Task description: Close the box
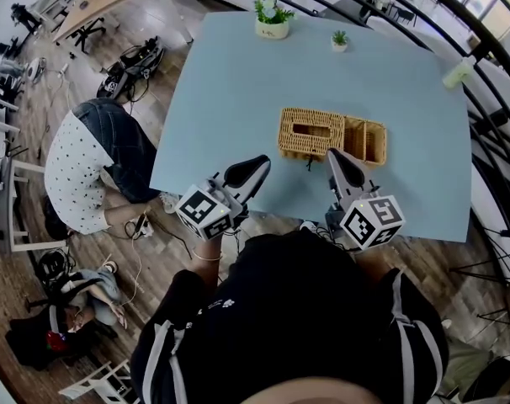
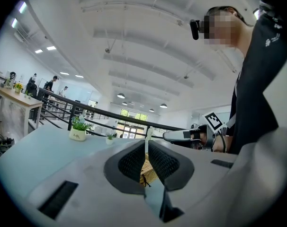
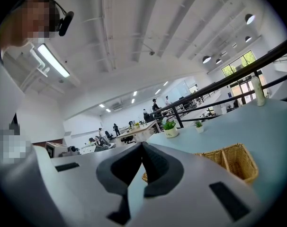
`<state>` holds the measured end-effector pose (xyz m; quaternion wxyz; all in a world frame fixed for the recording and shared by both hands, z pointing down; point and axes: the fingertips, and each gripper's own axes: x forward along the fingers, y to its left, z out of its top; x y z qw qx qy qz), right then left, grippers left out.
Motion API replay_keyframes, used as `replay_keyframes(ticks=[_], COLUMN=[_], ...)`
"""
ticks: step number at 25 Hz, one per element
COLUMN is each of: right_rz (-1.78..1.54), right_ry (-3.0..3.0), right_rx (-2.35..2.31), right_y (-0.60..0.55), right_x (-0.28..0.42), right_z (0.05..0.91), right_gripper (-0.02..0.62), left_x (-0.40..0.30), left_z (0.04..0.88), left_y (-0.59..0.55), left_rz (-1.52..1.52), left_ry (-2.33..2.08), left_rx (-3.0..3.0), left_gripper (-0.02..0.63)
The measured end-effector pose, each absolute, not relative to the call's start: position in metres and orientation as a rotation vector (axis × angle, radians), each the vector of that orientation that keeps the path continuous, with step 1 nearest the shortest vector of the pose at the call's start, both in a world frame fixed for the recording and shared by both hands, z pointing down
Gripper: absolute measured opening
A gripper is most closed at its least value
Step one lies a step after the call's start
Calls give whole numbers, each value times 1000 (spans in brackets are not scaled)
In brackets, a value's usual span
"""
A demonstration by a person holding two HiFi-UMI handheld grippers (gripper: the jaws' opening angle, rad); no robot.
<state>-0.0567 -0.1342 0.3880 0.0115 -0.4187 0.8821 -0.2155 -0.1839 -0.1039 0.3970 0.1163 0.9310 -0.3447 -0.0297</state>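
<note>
A woven wicker box [image 1: 331,135] lies on the blue table [image 1: 238,91]. Its left part has a slotted top [image 1: 310,131]; its right part [image 1: 366,141] stands open with a divider. My left gripper [image 1: 257,168] hovers near the table's front edge, left of the box and apart from it, shut with nothing in it. My right gripper [image 1: 335,160] is shut and empty too, its tip just in front of the box. In the left gripper view the shut jaws [image 2: 146,144] point at the wicker [image 2: 150,174]. The right gripper view shows shut jaws [image 3: 142,146] with the open wicker part [image 3: 233,162] to their right.
Two small potted plants [image 1: 273,19] [image 1: 339,40] stand at the table's far side, and a white bottle [image 1: 459,72] at its right edge. A person [image 1: 95,162] crouches on the floor left of the table. A black railing [image 1: 491,49] runs behind.
</note>
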Motion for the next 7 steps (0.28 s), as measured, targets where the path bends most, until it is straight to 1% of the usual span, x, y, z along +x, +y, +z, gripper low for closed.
replay_keyframes(ticks=[7], right_rz=[-676], right_ry=[2744], right_rx=[-1317], right_y=[-128], right_x=[-58], right_z=[391], right_gripper=[0], left_x=[-186], left_z=[398], left_y=[-97], left_rz=[-83], left_ry=[-1014], left_rx=[2728], left_gripper=[29])
